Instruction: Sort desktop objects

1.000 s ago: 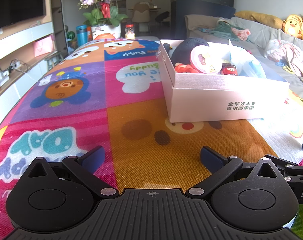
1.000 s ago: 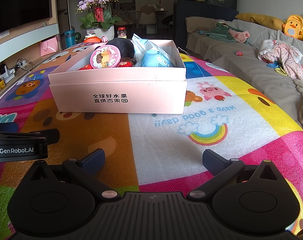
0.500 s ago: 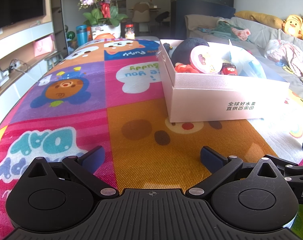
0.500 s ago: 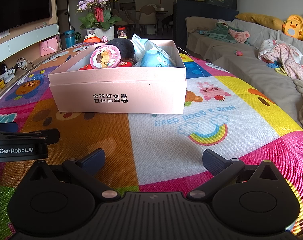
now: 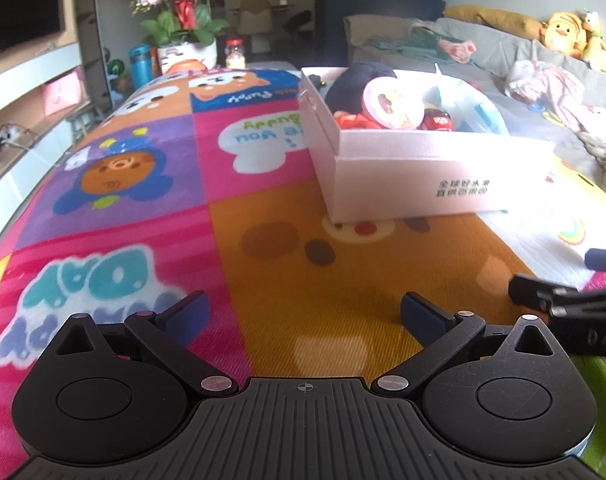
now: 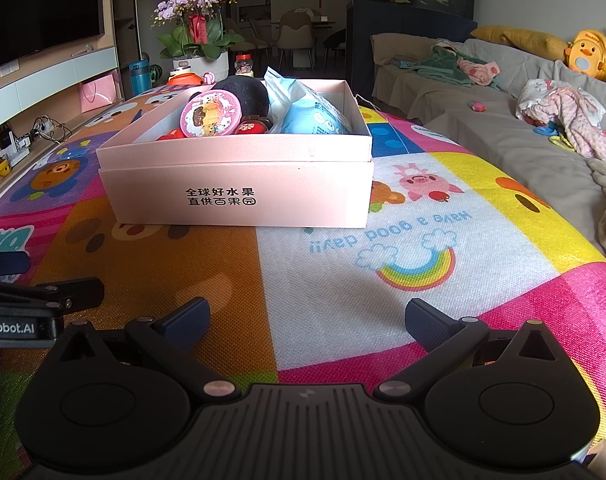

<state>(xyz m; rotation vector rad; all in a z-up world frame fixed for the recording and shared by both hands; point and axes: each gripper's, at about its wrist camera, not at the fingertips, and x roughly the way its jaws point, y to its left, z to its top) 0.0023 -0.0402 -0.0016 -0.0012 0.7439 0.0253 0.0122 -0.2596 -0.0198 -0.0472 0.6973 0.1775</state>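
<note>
Both the left gripper (image 5: 303, 314) and right gripper (image 6: 305, 320) hovered spread and empty over the mat (image 6: 343, 300), best approaching the box (image 6: 239, 196) from its near edge

Your left camera sits low over the tabletop (image 5: 263, 208), facing the pink box (image 5: 423, 176) from its left corner, your right camera equally low, facing the pink box (image 6: 239, 188) squarely, both near it, both sharing the flower pot (image 6: 203, 62) beyond.
</note>
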